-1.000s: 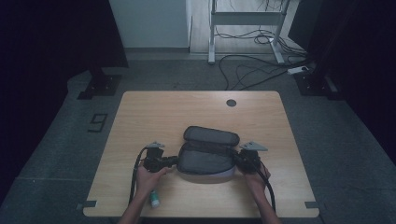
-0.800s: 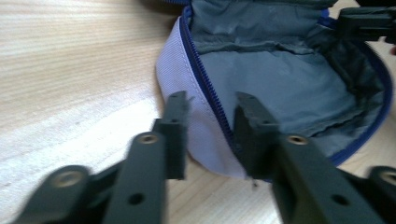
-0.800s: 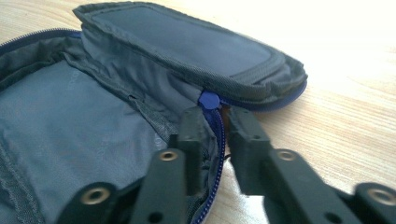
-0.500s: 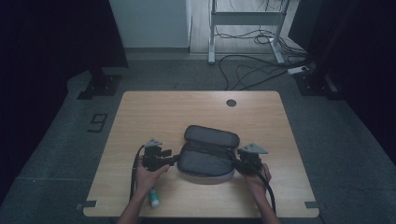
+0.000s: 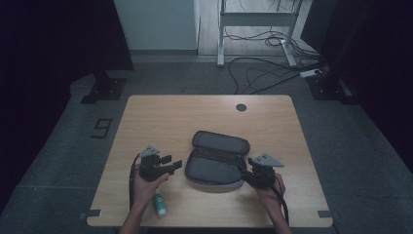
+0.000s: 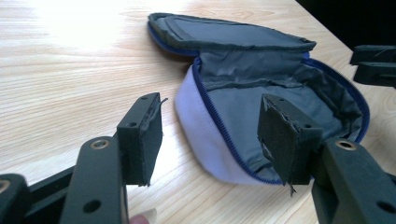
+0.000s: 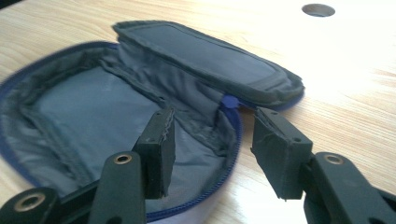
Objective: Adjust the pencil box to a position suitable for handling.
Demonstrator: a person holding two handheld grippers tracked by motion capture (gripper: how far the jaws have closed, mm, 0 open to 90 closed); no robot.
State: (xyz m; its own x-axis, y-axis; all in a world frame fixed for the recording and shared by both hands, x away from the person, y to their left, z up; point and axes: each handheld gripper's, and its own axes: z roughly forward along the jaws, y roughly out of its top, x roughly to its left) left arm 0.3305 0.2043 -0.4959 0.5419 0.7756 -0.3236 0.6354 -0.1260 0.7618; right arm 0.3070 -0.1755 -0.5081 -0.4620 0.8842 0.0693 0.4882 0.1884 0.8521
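Pouch (image 5: pixel 216 160): unzipped, lid flipped back, on counter (image 5: pixel 170 117).
Left gripper (image 5: pixel 176 165): released, jaws just opened, beside pouch.
Right gripper (image 5: pixel 242 176): released, jaws just opened over pouch rim.

One readable sign: a dark digit "9" (image 5: pixel 102 128) marked on the grey floor (image 5: pixel 63 156), off the counter's (image 5: pixel 160 112) far-left corner, at about 9 o'clock in the high view. Small bottle (image 5: pixel 159 204) near the counter's front edge carries a label, too small to read.
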